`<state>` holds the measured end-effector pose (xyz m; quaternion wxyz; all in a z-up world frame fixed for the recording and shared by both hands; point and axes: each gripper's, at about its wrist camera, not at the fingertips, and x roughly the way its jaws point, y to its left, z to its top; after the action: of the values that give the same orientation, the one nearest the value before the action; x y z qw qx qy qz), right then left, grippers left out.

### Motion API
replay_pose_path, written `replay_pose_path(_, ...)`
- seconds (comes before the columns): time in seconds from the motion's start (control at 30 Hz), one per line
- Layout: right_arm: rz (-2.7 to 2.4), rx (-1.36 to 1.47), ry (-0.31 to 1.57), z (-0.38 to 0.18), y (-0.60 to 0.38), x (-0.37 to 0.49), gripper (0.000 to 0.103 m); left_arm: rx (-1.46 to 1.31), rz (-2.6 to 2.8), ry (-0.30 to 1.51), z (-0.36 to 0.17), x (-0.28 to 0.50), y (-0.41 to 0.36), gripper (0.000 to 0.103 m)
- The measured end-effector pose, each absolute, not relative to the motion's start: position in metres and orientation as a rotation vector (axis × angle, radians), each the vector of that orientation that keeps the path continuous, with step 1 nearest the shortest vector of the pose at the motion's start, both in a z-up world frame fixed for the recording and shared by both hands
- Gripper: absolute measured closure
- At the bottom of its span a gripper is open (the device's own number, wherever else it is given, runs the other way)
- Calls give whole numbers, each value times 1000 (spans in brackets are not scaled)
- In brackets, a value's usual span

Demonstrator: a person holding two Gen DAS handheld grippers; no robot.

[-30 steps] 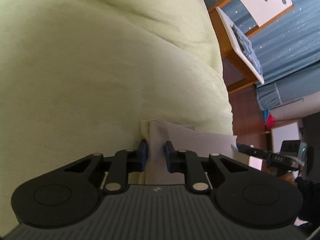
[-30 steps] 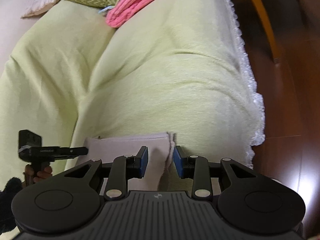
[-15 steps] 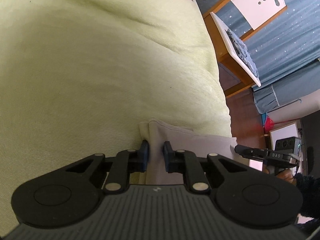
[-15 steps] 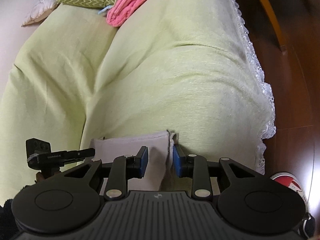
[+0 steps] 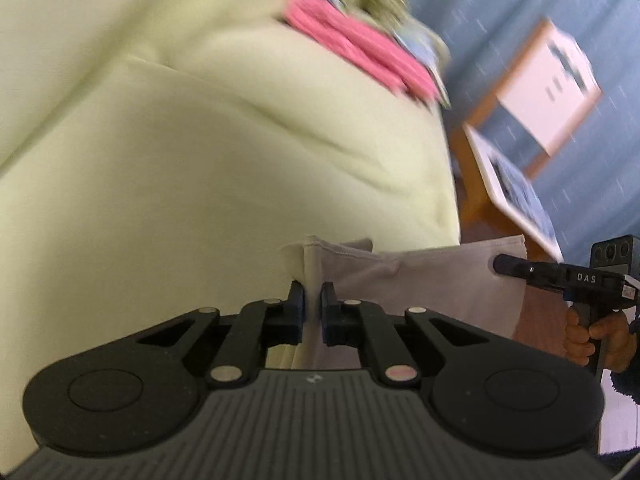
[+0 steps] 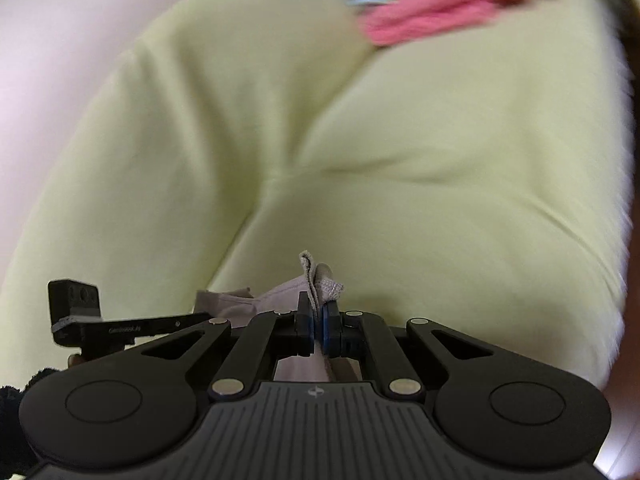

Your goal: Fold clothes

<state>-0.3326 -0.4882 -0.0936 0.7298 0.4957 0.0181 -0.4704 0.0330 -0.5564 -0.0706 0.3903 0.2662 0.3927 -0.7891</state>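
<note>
Cloth over the bed's near edge

Cloth (image 5: 420, 280) lies before the bed (image 5: 200, 180); a bundle (image 5: 360, 52), perhaps clothes, sits at its far end

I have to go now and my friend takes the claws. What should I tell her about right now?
Left claw: shut on one corner of the grey cloth; its jaws have just been closing.
Right claw: shut on the other corner, bunched between the pads; also just closed.
The cloth hangs stretched between both claws, over the near edge of the green sofa cover. A pink garment lies at the far end.
Done: both corners gripped.
Left: probably fold the cloth over and lay it flat.
</note>
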Motion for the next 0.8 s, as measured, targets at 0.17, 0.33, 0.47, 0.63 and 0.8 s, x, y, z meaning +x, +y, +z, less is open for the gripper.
replay_pose_path(0.17,-829,990,202,-48,-528,-329,99,525,-1760,1025,-22,40,-471,98)
replay_pose_path(0.33,-604,945,359,-6,-551,-336,99,395,-1562,1097,21,19,-394,98)
replay_pose_path(0.47,-466,930,478,13,-580,-334,99,304,-1430,1165,35,5,-356,98)
replay_pose_path(0.63,-377,955,608,-29,-640,-289,98,294,-1299,1163,-31,16,-374,98)
replay_pose_path(0.8,-396,891,732,-102,-678,-232,99,373,-1228,1105,-101,44,-420,98)
